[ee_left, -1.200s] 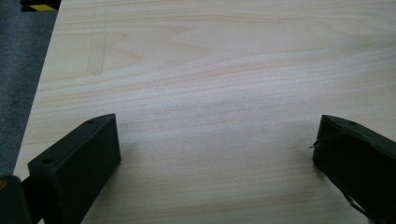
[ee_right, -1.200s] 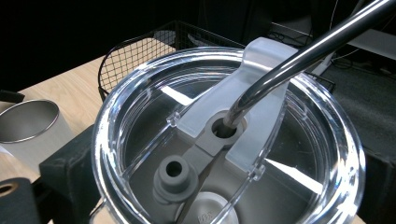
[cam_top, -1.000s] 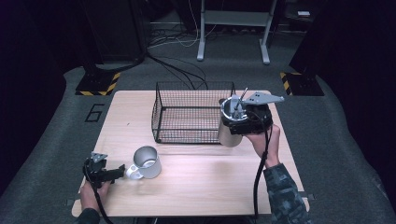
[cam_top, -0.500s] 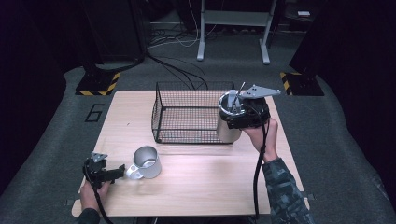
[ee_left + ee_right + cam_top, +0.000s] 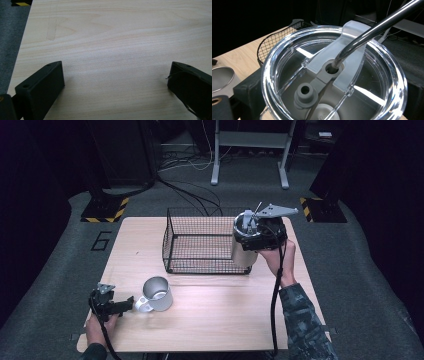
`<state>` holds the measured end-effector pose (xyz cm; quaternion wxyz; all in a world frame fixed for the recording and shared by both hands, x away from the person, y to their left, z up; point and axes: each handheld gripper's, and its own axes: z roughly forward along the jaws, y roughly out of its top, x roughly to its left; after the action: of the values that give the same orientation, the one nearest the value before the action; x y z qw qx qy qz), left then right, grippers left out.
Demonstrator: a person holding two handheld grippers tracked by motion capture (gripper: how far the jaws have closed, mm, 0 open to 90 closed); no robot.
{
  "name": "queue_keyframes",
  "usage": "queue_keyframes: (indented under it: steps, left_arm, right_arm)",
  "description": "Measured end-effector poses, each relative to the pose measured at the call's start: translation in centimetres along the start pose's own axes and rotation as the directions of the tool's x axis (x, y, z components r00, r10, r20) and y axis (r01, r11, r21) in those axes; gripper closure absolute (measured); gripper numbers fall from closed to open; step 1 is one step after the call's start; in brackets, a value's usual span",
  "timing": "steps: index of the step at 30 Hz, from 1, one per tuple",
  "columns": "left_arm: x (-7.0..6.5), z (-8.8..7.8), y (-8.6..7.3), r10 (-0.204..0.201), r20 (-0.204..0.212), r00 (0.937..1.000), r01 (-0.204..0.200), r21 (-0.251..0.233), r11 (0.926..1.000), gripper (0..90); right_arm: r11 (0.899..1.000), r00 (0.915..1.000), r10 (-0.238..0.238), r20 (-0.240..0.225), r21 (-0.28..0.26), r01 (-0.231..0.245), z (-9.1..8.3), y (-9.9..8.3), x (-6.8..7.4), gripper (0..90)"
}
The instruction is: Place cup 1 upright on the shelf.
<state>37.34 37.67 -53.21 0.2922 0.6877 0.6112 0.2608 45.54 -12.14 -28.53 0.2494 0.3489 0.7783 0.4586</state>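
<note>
Lifted a bit higher now, the tumbler (image 5: pixel 243 247) hangs at the basket's (image 5: pixel 200 245) right end. Near the table's (image 5: pixel 225 315) front left corner, one left gripper (image 5: pixel 125 304) gapes wide beside one mug (image 5: pixel 156 294). Farther back, one right gripper (image 5: pixel 257 237) clamps the tumbler.

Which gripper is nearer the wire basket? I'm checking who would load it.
Right. The right gripper holds a steel tumbler at the wire basket's right end; the left gripper sits near the table's front-left corner by a metal mug.
</note>
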Motion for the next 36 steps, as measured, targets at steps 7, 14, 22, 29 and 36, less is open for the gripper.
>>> queue_keyframes:
  steps: [7, 14, 22, 29, 36]
  left_arm:
    - [0.0, 0.0, 0.0, -0.001, 0.0, 1.0, 0.001, 0.0, 1.0, 0.6]
    - [0.0, 0.0, 0.0, 0.0, 0.0, 1.0, 0.0, 0.0, 1.0, 0.6]
    - [0.0, 0.0, 0.0, 0.0, 0.0, 1.0, 0.0, 0.0, 1.0, 0.6]
    - [0.0, 0.0, 0.0, 0.0, 0.0, 1.0, 0.0, 0.0, 1.0, 0.6]
    - [0.0, 0.0, 0.0, 0.0, 0.0, 1.0, 0.0, 0.0, 1.0, 0.7]
  right_arm:
    - [1.0, 1.0, -0.003, 0.001, 0.001, 0.003, 0.7, 0.7, -0.2, 3.5]
    - [1.0, 1.0, -0.001, 0.005, 0.009, 0.001, 1.6, 1.1, -0.4, 3.5]
    - [1.0, 1.0, 0.006, 0.004, 0.015, -0.006, 2.5, 1.5, -0.7, 3.5]
    - [1.0, 0.9998, 0.016, 0.013, 0.013, -0.017, 3.4, 1.9, -1.2, 3.5]
    - [0.999, 0.9994, 0.03, 0.018, 0.025, -0.03, 5.1, 2.1, -1.5, 3.5]
